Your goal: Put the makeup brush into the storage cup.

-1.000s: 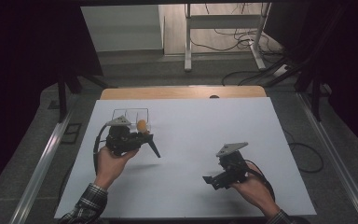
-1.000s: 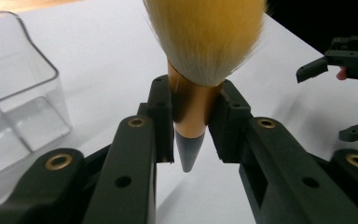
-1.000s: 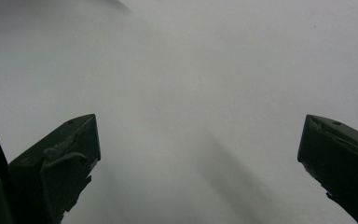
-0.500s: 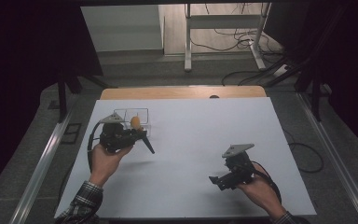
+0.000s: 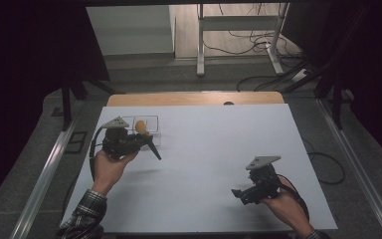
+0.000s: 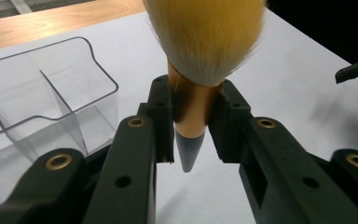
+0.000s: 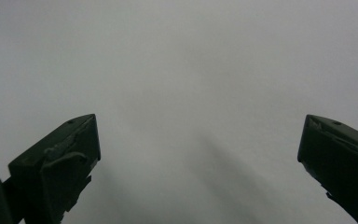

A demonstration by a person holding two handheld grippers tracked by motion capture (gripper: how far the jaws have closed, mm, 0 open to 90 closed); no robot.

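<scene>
Orange-bristled brush [image 6: 205, 56] (left claw [image 6: 191, 135] clamped) has shifted toward organizer [image 6: 46, 116].

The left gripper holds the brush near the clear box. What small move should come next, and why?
Probably a short move of the left gripper toward the clear plastic divided organiser, lowering the handle into a compartment. It is shut on the copper ferrule of the golden-bristled makeup brush, grey handle tip down, bristles up, with the organiser just beside it. The right gripper is open over bare white table.

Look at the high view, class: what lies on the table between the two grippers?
Nothing: in the high view the white table is bare between the left gripper, shut on a brush, and the open right gripper.
</scene>
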